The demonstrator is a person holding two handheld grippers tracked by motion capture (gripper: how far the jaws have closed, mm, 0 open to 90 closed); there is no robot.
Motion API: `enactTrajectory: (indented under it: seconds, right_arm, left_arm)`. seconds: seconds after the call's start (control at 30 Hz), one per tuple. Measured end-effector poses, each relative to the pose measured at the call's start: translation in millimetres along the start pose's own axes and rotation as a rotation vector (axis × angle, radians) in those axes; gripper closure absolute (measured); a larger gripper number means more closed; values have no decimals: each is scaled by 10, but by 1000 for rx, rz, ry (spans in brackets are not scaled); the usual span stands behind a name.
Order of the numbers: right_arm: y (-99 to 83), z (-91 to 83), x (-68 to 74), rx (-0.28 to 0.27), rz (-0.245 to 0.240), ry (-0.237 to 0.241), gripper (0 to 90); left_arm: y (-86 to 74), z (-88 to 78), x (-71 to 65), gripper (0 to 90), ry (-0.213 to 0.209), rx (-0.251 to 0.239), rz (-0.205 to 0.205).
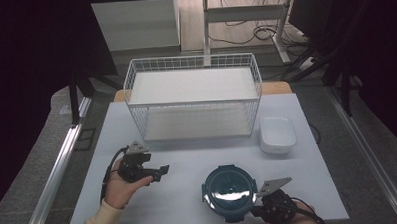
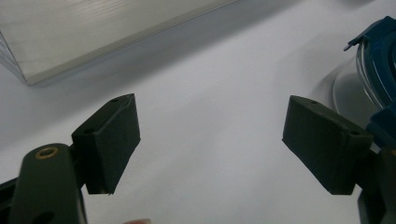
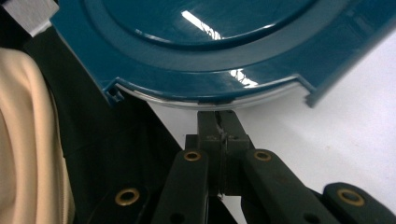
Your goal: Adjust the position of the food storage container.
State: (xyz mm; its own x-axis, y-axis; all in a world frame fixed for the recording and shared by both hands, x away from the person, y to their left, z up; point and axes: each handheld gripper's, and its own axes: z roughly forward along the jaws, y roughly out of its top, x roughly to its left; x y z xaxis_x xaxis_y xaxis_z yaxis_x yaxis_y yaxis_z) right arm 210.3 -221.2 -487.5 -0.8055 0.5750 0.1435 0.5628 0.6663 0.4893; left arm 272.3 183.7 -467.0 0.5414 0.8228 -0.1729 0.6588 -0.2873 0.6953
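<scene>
A round glass container with a dark teal lid (image 1: pixel 229 191) sits near the table's front edge, right of centre. My right gripper (image 1: pixel 255 205) reaches it from the right; in the right gripper view its jaws (image 3: pixel 218 116) are pressed together, their tips right at the rim under the lid (image 3: pixel 187 46), and nothing shows between them. My left gripper (image 1: pixel 161 173) hovers to the left of the container, held in a hand. Its jaws (image 2: pixel 210 144) stand wide apart over bare table, with the container's edge (image 2: pixel 378 60) off to their right.
A white wire rack (image 1: pixel 193 99) with two shelves stands at the back middle of the white table (image 1: pixel 188 157). A white rectangular dish (image 1: pixel 276 134) lies to the rack's right. The rack's lower shelf (image 2: pixel 70 32) shows ahead of the left gripper.
</scene>
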Motion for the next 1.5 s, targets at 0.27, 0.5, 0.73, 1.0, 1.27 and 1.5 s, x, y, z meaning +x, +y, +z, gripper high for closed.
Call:
enactTrajectory:
  seconds: [0.27, 0.5, 0.73, 1.0, 1.27, 1.5]
  right_arm:
    - [20, -12, 20, -10, 11, -53, 893]
    - [70, 29, 66, -18, -12, -47, 893]
    - [163, 69, 107, -44, -35, -54, 894]
    - [298, 135, 88, -56, -50, -45, 894]
    - [407, 217, 75, -66, -78, -20, 895]
    - [487, 273, 73, -70, -84, -42, 895]
  left_arm:
    - [10, -24, -16, 188, 5, -10, 5]
    - [8, -40, -4, 188, 17, -13, 3]
    - [-19, -40, -11, 188, 23, -9, -4]
    - [-91, -138, 11, 188, 44, -24, -12]
    - [-175, -215, 40, 188, 71, -26, -46]
    - [-161, -231, 45, 189, 69, -34, -49]
